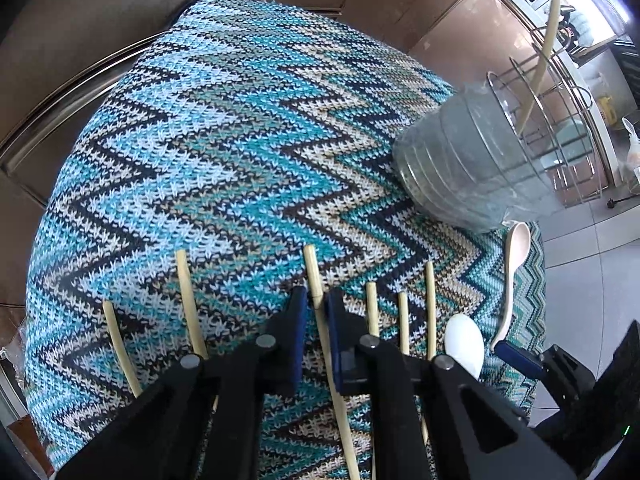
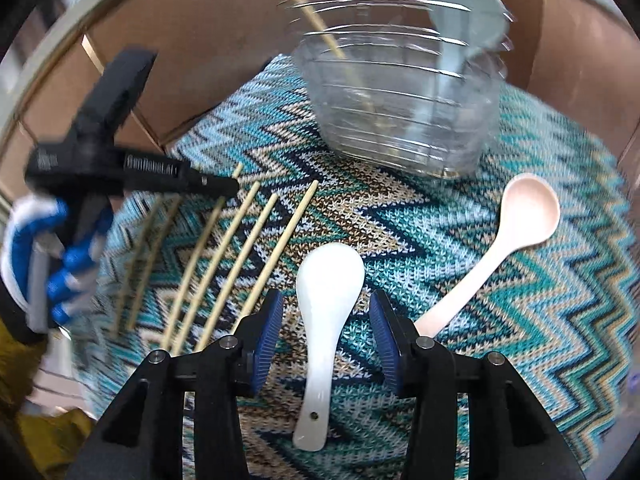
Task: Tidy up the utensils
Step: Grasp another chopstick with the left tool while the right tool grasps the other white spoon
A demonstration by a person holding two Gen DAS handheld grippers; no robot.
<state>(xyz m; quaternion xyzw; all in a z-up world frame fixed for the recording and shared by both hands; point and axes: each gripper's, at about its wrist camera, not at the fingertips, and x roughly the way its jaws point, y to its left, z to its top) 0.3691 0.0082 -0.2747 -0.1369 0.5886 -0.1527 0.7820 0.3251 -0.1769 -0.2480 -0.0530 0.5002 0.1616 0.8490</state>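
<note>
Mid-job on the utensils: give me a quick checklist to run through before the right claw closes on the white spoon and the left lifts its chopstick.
1. Left claw shut on a chopstick: ok, pads pinch it near its far end.
2. Right claw open: ok, both pads stand clear of the spoon.
3. White spoon centred between the right pads: ok, handle runs down the gap, bowl ahead.
4. Pink spoon clear of the right claw: ok, it lies apart to the right.
5. Glass bowl ready to receive: ok, upright on the knit mat, already holding one chopstick and a pale blue spoon.
6. Neighbouring chopsticks clear of the left grip: cannot tell.
</note>
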